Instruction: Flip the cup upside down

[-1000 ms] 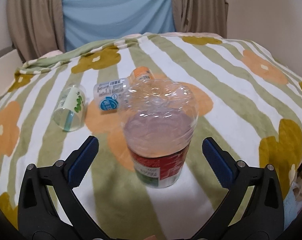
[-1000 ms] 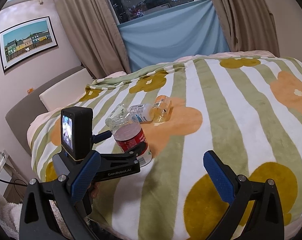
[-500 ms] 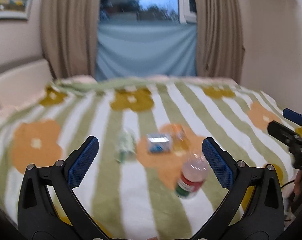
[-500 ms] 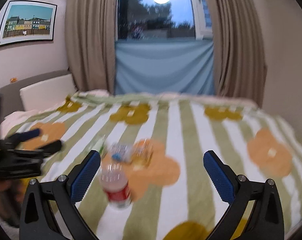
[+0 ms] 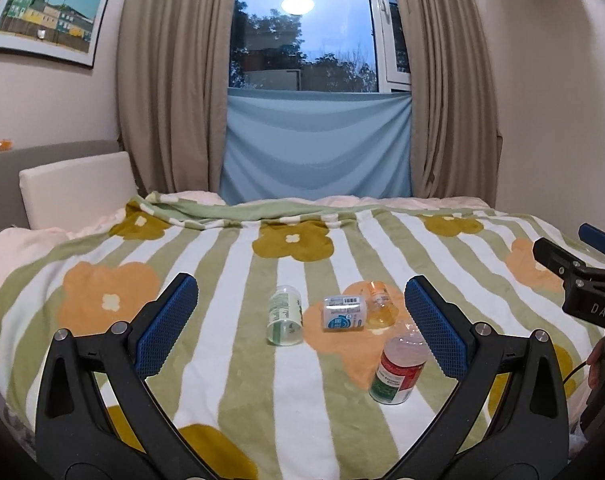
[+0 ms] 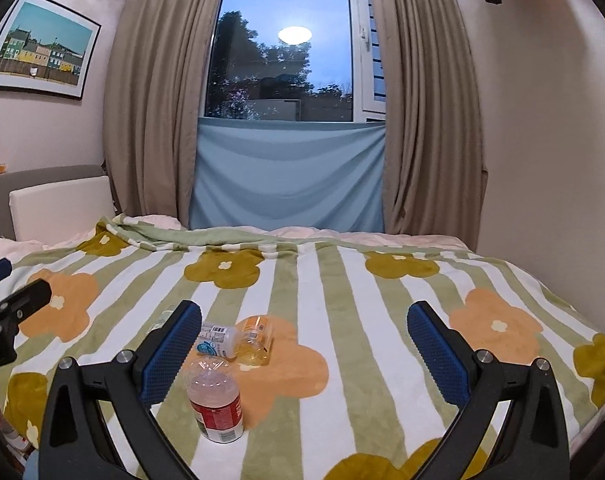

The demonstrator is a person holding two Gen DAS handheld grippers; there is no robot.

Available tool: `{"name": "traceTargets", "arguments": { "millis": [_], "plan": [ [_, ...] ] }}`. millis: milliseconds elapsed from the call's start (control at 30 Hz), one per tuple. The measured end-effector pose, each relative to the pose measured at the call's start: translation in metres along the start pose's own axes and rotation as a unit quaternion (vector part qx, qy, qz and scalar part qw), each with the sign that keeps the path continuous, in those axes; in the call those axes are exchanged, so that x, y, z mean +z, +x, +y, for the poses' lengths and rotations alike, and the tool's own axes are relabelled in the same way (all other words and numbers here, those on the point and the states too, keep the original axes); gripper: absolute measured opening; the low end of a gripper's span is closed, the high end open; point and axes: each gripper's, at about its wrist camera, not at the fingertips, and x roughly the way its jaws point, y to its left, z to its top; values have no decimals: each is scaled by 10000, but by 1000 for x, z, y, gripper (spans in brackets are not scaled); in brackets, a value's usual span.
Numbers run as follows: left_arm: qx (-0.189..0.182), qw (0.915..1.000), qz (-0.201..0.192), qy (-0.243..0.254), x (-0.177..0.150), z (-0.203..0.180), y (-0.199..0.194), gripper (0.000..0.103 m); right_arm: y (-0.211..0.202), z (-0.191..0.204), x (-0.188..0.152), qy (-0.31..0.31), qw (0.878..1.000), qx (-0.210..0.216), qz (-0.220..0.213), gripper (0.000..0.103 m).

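Flowered blanket (image 5: 230,360); inverted cup (image 5: 398,368) beside fallen bottles (image 5: 344,314); both grippers' jaws wide, empty.

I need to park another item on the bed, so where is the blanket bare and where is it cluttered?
Bare: the blanket right of the red-labelled cup, out to the bed's right edge, and the far stretch toward the curtains. Crowded: mid-bed, where the green-print cup, blue-labelled bottle and orange-capped bottle lie close together beside the red-labelled cup.

both grippers (image 5: 300,318) (image 6: 304,340) wide apart, holding nothing
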Motion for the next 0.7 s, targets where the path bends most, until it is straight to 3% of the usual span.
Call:
{"name": "traceTargets", "arguments": {
  "millis": [700],
  "plan": [
    [-173,9998,-108,25,2,-13,-5,103,-12,-8,6,95,9999,-109,-93,103]
  ]
}}
